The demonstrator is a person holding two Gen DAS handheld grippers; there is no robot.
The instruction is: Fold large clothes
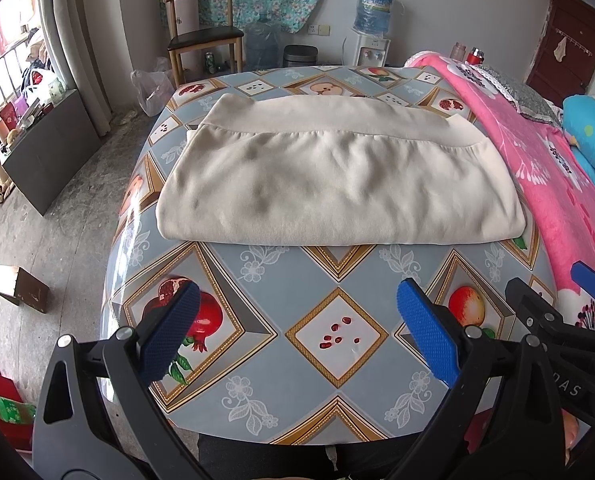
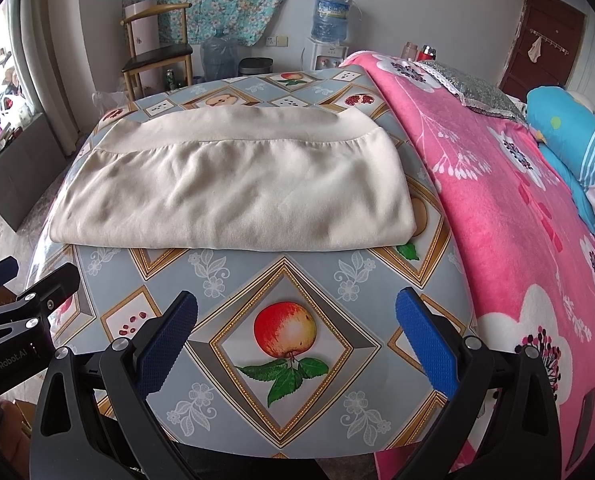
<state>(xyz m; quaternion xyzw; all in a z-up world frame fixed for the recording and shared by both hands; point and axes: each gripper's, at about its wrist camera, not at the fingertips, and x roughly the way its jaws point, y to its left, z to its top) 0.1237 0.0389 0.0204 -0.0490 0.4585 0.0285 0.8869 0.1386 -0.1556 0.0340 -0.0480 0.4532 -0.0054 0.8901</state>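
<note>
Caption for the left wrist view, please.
Open left gripper above a fruit-patterned table, short of a folded cream garment.

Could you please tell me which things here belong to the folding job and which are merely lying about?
Part of the job:
cream garment, folded on the table
left gripper, open
right gripper, open

Lying about:
pink blanket
wooden chair
water dispenser
cardboard box

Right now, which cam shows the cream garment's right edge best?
Right wrist view: the folded cream garment's right edge sits near centre, clear against the tablecloth. Left wrist view shows the garment whole too, but that edge lies closer to the pink blanket.
</note>
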